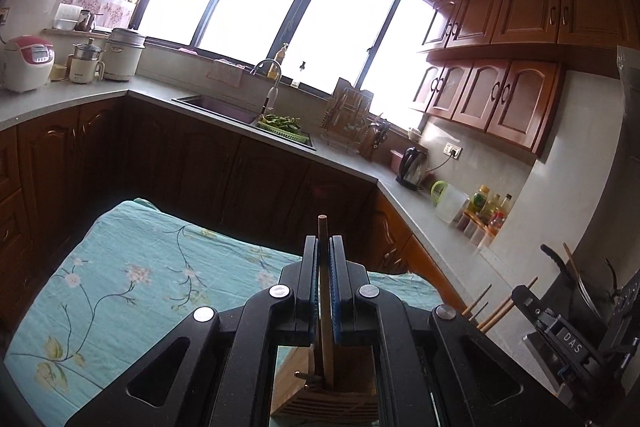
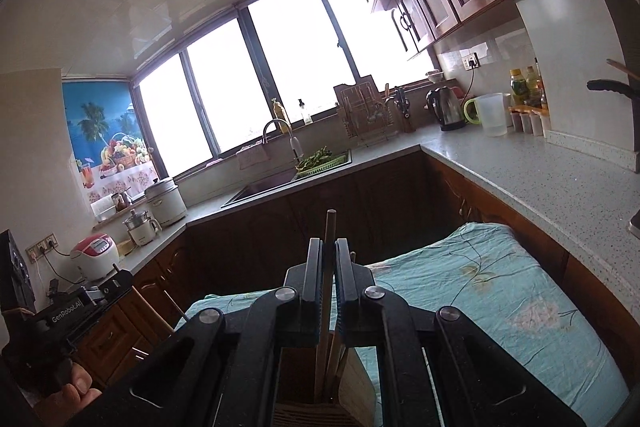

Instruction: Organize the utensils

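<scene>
My left gripper (image 1: 324, 241) is shut on a thin wooden chopstick (image 1: 322, 223) that stands upright between the blue pads, its tip above the fingertips. Its lower end reaches down into a slotted wooden utensil holder (image 1: 324, 403) directly below. My right gripper (image 2: 329, 243) is likewise shut on an upright wooden chopstick (image 2: 330, 221) over the same holder (image 2: 304, 415), where other sticks stand. Each gripper shows in the other's view: the right one (image 1: 560, 335) at the right edge, the left one (image 2: 72, 315) at lower left with a hand on it.
The holder stands on a table with a teal floral cloth (image 1: 120, 267). A grey L-shaped counter (image 2: 520, 167) wraps around with a sink (image 1: 224, 107), kettle (image 2: 446, 109), white jug (image 2: 492, 115), bottles, knife block and rice cooker (image 1: 28, 63). Several sticks (image 1: 504, 307) rise at the right.
</scene>
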